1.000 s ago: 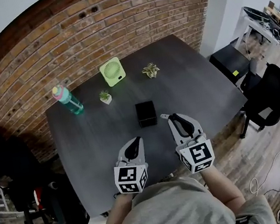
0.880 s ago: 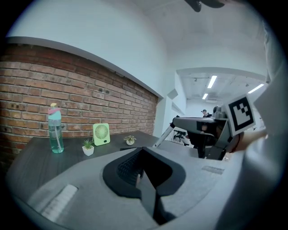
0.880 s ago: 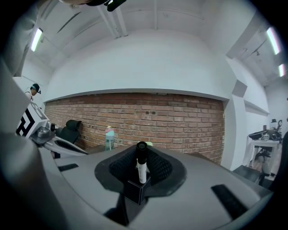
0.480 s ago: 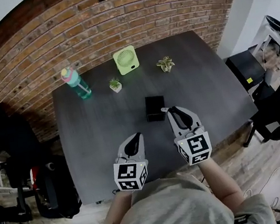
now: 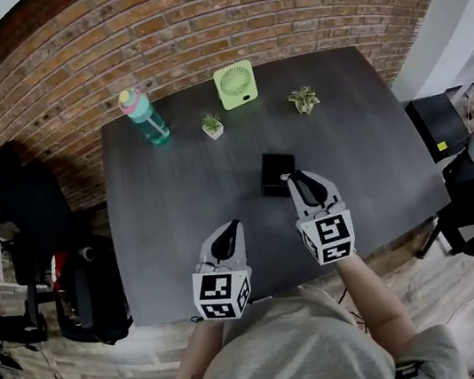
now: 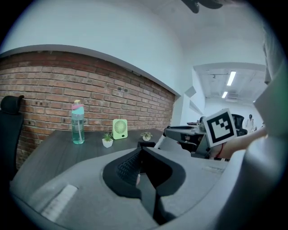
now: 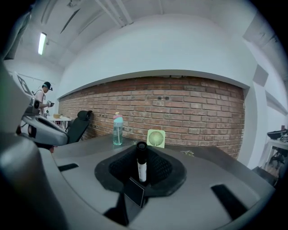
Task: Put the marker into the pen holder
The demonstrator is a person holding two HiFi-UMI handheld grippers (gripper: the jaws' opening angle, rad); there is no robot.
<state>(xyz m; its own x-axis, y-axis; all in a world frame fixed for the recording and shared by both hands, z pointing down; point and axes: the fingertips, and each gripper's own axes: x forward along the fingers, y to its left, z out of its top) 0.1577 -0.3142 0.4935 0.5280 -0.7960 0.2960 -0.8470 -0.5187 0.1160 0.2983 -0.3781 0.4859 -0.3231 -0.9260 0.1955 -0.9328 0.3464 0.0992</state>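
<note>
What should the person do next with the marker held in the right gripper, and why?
Probably slide the right gripper a little forward and left, so the marker hangs over the pen holder. The marker stands clamped upright between the jaws, and in the head view the gripper's tips sit at the holder's near right corner, not above its opening.

Nothing readable.
Only black-and-white code squares show, on the left gripper [image 5: 229, 230] and right gripper [image 5: 298, 178]; bottle [image 5: 144, 117] and fan [image 5: 235, 83] carry no lettering.
</note>
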